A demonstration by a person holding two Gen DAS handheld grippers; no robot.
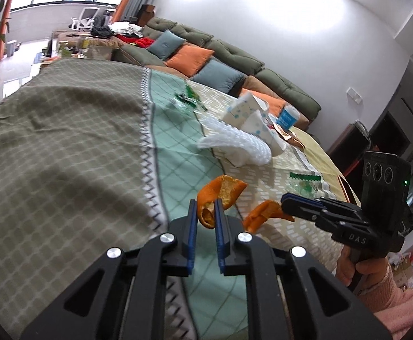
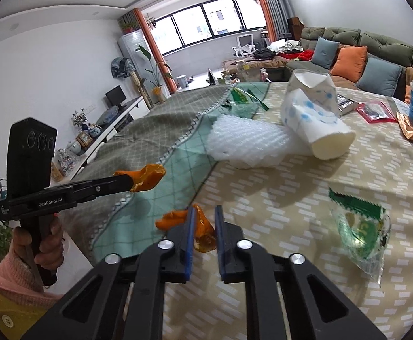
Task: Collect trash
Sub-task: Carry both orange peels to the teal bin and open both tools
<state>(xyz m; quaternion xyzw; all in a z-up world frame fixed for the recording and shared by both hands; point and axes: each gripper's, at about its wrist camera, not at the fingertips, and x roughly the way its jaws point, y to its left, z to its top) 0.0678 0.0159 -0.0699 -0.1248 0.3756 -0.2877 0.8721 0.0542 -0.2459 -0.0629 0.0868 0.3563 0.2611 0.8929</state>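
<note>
Left gripper (image 1: 206, 208) is clamped on an orange peel (image 1: 220, 195), held clear above the tablecloth (image 1: 64, 141). Right gripper (image 2: 203, 221) is closed on a second orange peel (image 2: 197, 226), also lifted. Beyond them on the cloth lie bubble wrap (image 2: 243, 144), two tipped paper cups (image 2: 314, 124) whose contents cannot be seen, and a green wrapper (image 2: 359, 226) to the right.

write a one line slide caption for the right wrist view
Right tool closing on an orange peel while left tool lifts another peel.
</note>
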